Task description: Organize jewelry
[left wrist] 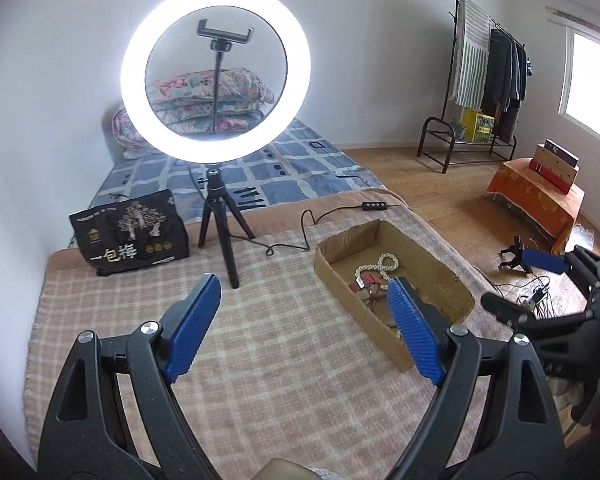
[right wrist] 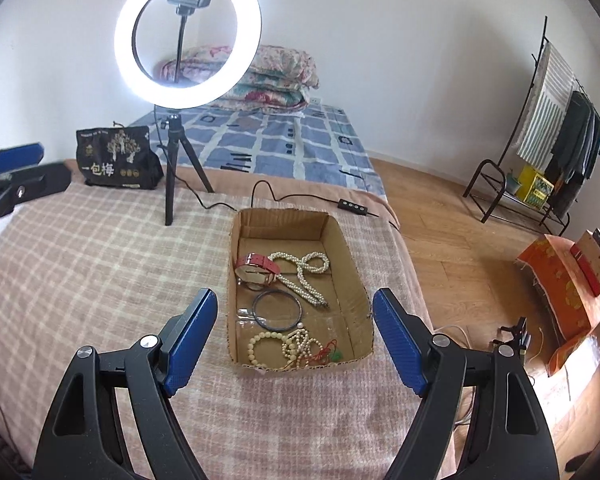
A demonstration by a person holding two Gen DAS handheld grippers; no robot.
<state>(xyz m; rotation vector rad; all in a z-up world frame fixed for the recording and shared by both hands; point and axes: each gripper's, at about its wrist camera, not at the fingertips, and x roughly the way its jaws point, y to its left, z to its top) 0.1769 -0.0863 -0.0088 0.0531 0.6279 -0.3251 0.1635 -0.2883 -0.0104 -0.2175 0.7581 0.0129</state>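
The left gripper (left wrist: 304, 292) is spread wide with nothing between its fingers; each finger carries a ribbed blue pad on a black plastic arm. It hangs above a checked pink-and-cream woven blanket (left wrist: 260, 360) that covers the near end of the bed. The right gripper (right wrist: 296, 304) is likewise wide apart and holds nothing, positioned above the near end of the cardboard box (right wrist: 342, 236).

The cardboard box is a shallow open rectangular tray of brown corrugated board with rough-cut edges, resting on the blanket. All jewelry lies inside it:

- Red watch strap (right wrist: 260, 266), flat band with a metal buckle, at the far left of the box floor.
- Pearl necklace (right wrist: 306, 272), small round white beads in a doubled loop, just beside and touching the strap.
- Dark bangle (right wrist: 277, 311), thin rigid circle, at the centre.
- Cream bead bracelets (right wrist: 284, 350), larger round beads, bunched at the near wall with a red cord and a small green piece.

Beyond the box, a lit ring light (left wrist: 216, 72) stands on a black tripod on the blanket, its cable trailing past the far end of the box. A glossy black bag (left wrist: 130, 232) with printed trees sits to the left of the tripod.
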